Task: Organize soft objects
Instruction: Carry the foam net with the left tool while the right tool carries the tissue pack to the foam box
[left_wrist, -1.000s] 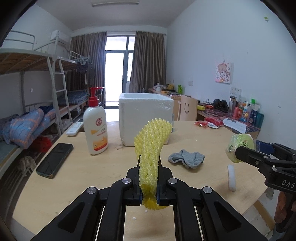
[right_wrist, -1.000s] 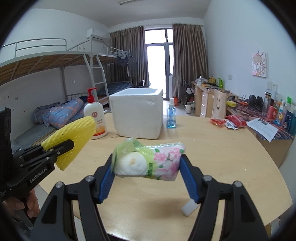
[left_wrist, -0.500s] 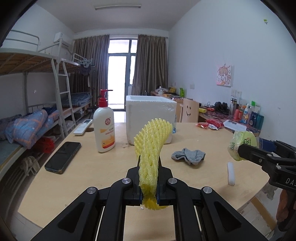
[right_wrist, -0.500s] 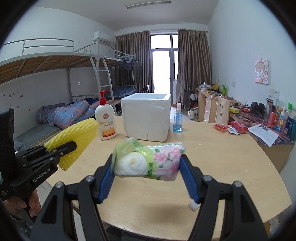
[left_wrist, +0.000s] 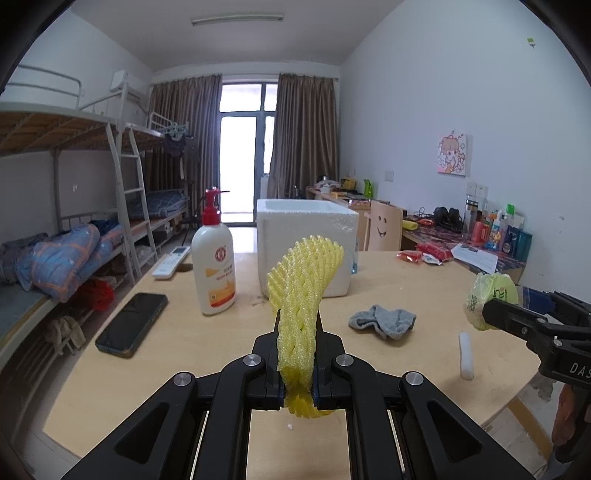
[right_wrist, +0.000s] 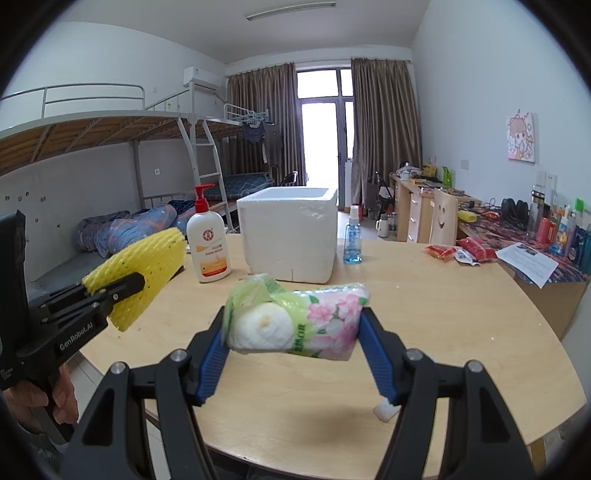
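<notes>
Both soft items lifted, none boxed yet, as far as views show. Left claw (left_wrist: 298, 363) pinched tight on yellow foam fruit net (left_wrist: 303, 291), net standing up out of jaws. Right claw (right_wrist: 293, 338) clamped wide across floral tissue pack (right_wrist: 295, 319). Both held above tabletop (right_wrist: 461, 332), tilted slightly down, aimed toward white foam box (right_wrist: 290, 234). Left to do, likely: drop both in box, then grey sock (left_wrist: 384, 320) lying on tabletop.

Left claw (left_wrist: 298, 363) clamped on yellow foam net (left_wrist: 303, 288), grey sock (left_wrist: 384, 320) on wooden table (left_wrist: 177, 347), white foam box (left_wrist: 306, 243) behind
</notes>
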